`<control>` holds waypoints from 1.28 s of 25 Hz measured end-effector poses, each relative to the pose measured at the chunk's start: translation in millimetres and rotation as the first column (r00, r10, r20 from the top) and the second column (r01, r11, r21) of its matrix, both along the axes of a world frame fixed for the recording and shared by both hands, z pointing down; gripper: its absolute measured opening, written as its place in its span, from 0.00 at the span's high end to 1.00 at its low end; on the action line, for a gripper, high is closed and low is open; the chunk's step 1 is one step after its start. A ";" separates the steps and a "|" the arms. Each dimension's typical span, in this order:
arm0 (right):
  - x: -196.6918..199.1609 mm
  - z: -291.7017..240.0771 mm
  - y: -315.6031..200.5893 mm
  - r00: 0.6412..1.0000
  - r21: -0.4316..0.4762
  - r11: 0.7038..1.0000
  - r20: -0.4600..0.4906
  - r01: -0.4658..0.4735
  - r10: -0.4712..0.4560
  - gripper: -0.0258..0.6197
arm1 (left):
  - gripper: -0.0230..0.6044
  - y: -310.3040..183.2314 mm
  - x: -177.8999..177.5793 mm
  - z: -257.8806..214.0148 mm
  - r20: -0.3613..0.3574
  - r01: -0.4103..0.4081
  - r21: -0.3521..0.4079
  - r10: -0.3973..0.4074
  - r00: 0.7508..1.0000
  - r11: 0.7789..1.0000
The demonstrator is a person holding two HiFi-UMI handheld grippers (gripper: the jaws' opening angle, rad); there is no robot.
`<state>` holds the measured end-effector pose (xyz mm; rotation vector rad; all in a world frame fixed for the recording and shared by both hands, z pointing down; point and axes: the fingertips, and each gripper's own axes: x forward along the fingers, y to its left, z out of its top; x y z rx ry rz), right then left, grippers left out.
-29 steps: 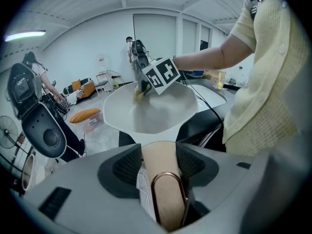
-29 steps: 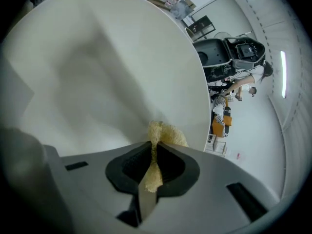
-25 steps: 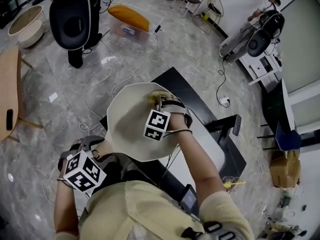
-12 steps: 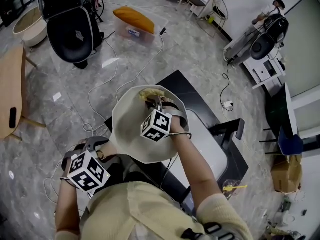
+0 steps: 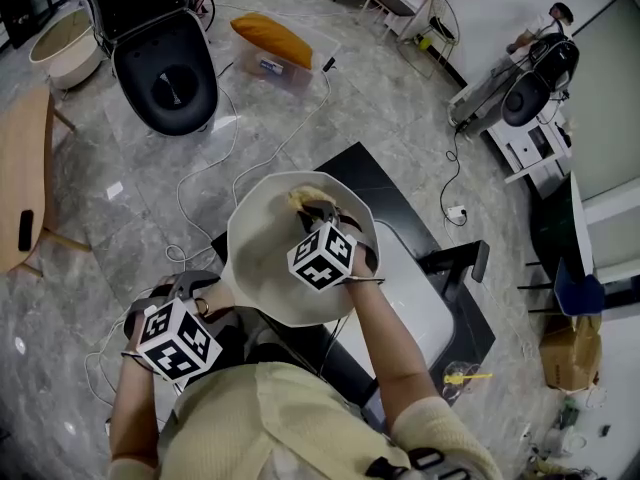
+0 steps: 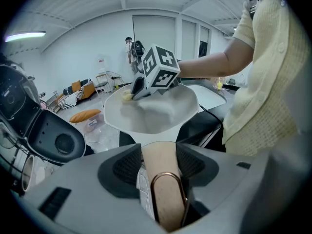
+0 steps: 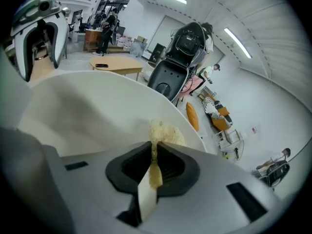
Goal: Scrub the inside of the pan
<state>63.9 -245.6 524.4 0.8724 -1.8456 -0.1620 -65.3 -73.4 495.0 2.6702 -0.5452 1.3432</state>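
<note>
A cream pan (image 5: 258,258) is held out over the floor, and its beige handle (image 6: 163,179) with a copper loop is clamped in my left gripper (image 5: 197,290). My right gripper (image 5: 318,214) reaches into the pan and is shut on a yellow scrub pad (image 5: 304,199). That pad presses against the pan's inner wall near the far rim. In the right gripper view the scrub pad (image 7: 164,132) sticks out between the jaws of the right gripper (image 7: 155,159) against the pan's inside (image 7: 83,116). The left gripper view shows the pan (image 6: 156,113) and the right gripper's marker cube (image 6: 161,72).
A black table (image 5: 385,193) with a white sink-like basin (image 5: 415,303) lies under the pan. Cables (image 5: 205,183) run over the marble floor. A black scooter-like shell (image 5: 168,73), an orange cushion (image 5: 266,38) and a wooden table (image 5: 20,168) stand farther off. A person (image 5: 548,18) stands at the far right.
My right gripper has shifted the scrub pad slightly along the pan's far inner wall. The left gripper keeps its hold on the handle.
</note>
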 end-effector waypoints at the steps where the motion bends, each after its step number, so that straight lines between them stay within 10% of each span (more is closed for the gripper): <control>1: 4.6 3.5 1.0 1.000 -0.014 1.000 -0.011 -0.025 0.025 0.89 | 0.60 0.0 0.0 -0.2 0.000 0.001 0.001 -0.001 1.000 1.000; 13: 29.4 37.8 -1.3 0.966 -0.092 0.963 -0.069 -0.254 0.248 0.89 | 0.60 -0.4 -1.2 -0.6 0.002 0.003 0.005 -0.003 1.000 1.000; 23: -15.5 40.5 2.3 0.989 -0.141 0.981 0.030 -0.136 0.142 0.89 | 0.60 -0.5 -1.5 0.3 0.004 0.009 0.011 -0.009 1.000 1.000; 32: -58.7 38.6 31.9 0.989 -0.161 0.977 0.068 0.141 -0.131 0.89 | 0.60 -0.7 -0.1 -0.1 0.007 0.012 0.015 -0.012 1.000 1.000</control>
